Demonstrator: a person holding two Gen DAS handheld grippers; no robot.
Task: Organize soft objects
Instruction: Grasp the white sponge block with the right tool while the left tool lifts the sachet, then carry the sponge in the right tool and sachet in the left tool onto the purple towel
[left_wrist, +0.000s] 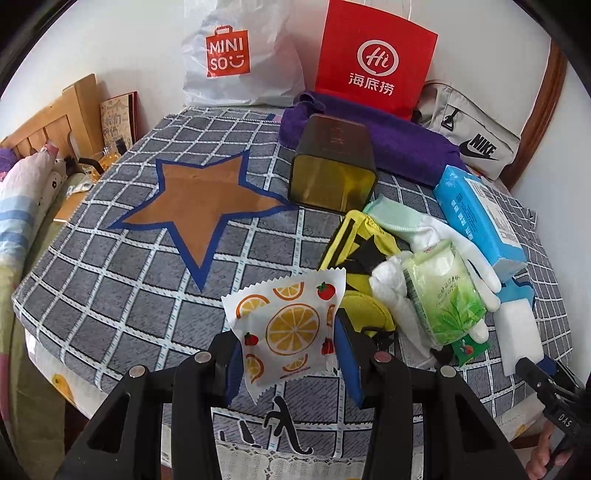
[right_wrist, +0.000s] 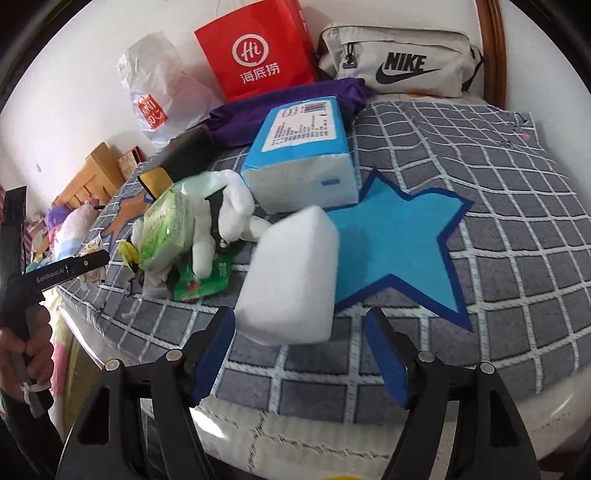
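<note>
My left gripper (left_wrist: 288, 343) is shut on a white packet printed with oranges (left_wrist: 286, 328), held above the checked bedcover near its front edge, right of the brown star (left_wrist: 201, 201). My right gripper (right_wrist: 299, 343) is open; a white sponge block (right_wrist: 291, 277) sits just ahead between the fingers, tilted, at the edge of the blue star (right_wrist: 399, 247). The sponge also shows in the left wrist view (left_wrist: 519, 338). A pile holds a green tissue pack (left_wrist: 443, 291), white gloves (left_wrist: 476, 258), a yellow-black cloth (left_wrist: 360, 254) and a blue tissue box (right_wrist: 303, 155).
A dark tin (left_wrist: 332, 162) lies on its side behind the pile. A purple cloth (left_wrist: 402, 140), red paper bag (left_wrist: 373, 59), white Miniso bag (left_wrist: 232, 55) and grey Nike pouch (right_wrist: 399, 62) line the wall. A wooden headboard (left_wrist: 48, 122) and pillows are at left.
</note>
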